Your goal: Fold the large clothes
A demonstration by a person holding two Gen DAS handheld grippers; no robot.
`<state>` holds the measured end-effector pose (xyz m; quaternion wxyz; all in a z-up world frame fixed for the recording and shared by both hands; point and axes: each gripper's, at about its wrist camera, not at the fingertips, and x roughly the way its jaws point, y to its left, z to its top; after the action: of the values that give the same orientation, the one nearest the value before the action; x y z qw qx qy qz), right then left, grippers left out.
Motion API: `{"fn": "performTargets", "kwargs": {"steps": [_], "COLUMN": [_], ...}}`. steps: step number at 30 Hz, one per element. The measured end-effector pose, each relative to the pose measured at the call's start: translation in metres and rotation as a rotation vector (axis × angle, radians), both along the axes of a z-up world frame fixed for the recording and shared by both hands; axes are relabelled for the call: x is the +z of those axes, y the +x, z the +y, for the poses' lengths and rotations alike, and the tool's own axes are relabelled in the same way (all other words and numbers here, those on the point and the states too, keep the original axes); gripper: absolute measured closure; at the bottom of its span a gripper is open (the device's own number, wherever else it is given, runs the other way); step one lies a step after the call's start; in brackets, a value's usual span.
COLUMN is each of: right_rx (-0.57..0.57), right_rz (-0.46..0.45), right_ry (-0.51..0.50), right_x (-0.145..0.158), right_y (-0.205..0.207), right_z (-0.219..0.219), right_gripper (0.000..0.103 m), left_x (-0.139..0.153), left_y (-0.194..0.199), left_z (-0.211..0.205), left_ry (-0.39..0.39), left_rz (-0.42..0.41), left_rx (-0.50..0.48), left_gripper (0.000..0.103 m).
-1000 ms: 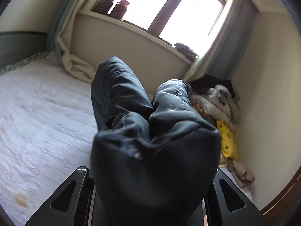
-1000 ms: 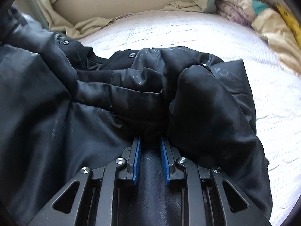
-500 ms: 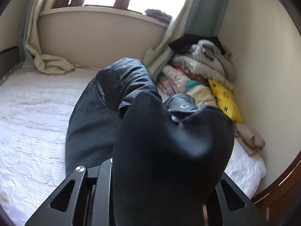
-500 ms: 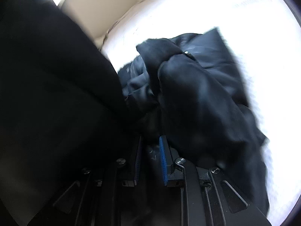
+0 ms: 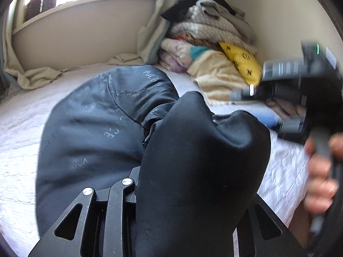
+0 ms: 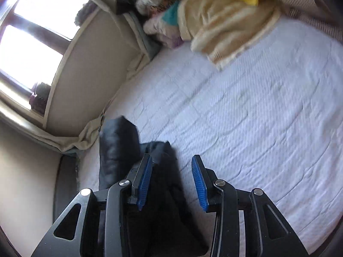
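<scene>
A black padded jacket [image 5: 96, 128] lies across the white bed [image 5: 17, 150]. One thick fold of it [image 5: 199, 160] bulges up over my left gripper [image 5: 188, 192] and hides the fingertips. The left jaws are opening, with that fold still wedged between them. In the left wrist view my right gripper [image 5: 253, 107] appears blurred at the right, above the bed, held by a hand [image 5: 319, 171]. In its own view the right gripper [image 6: 171, 156] is opening, its blue pads [image 6: 199, 184] well apart. A dark part of the jacket [image 6: 120, 147] hangs loosely below them, clear of the right pad.
A heap of folded blankets and clothes [image 5: 214, 32] with a yellow cushion [image 5: 242, 62] fills the far right corner of the bed. A windowsill [image 5: 85, 2] with small pots and a beige curtain [image 5: 32, 77] run along the far wall. White bedsheet [image 6: 257, 117] stretches to the right.
My right gripper has opened, let go of the jacket and swung up and away to the right. My left gripper has carried its fold rightwards and lower, towards the bed.
</scene>
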<state>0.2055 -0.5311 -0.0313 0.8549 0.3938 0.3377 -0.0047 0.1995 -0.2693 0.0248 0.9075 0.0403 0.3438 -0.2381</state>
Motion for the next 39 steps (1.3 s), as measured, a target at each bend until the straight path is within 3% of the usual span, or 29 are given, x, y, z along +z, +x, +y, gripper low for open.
{"fn": "performTargets", "kwargs": {"steps": [3, 7, 14, 18, 21, 23, 26, 31, 36, 39], "right_rx": [0.059, 0.22, 0.421, 0.518, 0.551, 0.558, 0.553, 0.555, 0.548, 0.539], "right_rz": [-0.059, -0.12, -0.11, -0.063, 0.028, 0.103, 0.157, 0.167, 0.157, 0.153], "right_ry": [-0.075, -0.073, -0.109, -0.125, -0.146, -0.132, -0.097, -0.102, -0.158, -0.165], "right_x": [0.018, 0.031, 0.034, 0.022, 0.002, -0.017, -0.036, -0.041, -0.035, -0.034], "right_y": [0.002, 0.02, 0.045, 0.066, 0.078, 0.088, 0.098, 0.097, 0.092, 0.09], "right_z": [0.009, 0.049, 0.093, 0.108, 0.116, 0.118, 0.116, 0.114, 0.117, 0.119], "right_gripper": [0.067, 0.072, 0.08, 0.085, 0.09, 0.103, 0.103, 0.103, 0.103, 0.103], "left_x": [-0.012, -0.025, -0.03, -0.029, -0.029, -0.029, -0.024, -0.007, 0.035, 0.063], "left_y": [-0.006, -0.013, -0.022, -0.023, -0.024, -0.026, -0.039, -0.073, -0.088, -0.076], "left_z": [-0.008, -0.01, -0.015, -0.016, -0.019, -0.02, -0.018, 0.001, 0.048, 0.079], "left_ry": [0.039, 0.076, 0.134, 0.146, 0.157, 0.17, 0.2, 0.255, 0.125, 0.034], "left_rz": [-0.016, -0.041, -0.087, -0.096, -0.098, -0.081, -0.09, -0.081, -0.009, -0.021], "left_rx": [-0.025, -0.045, -0.071, -0.077, -0.085, -0.095, -0.133, -0.194, -0.214, -0.126], "left_gripper": [0.068, 0.066, 0.063, 0.062, 0.057, 0.053, 0.047, 0.038, 0.031, 0.031]}}
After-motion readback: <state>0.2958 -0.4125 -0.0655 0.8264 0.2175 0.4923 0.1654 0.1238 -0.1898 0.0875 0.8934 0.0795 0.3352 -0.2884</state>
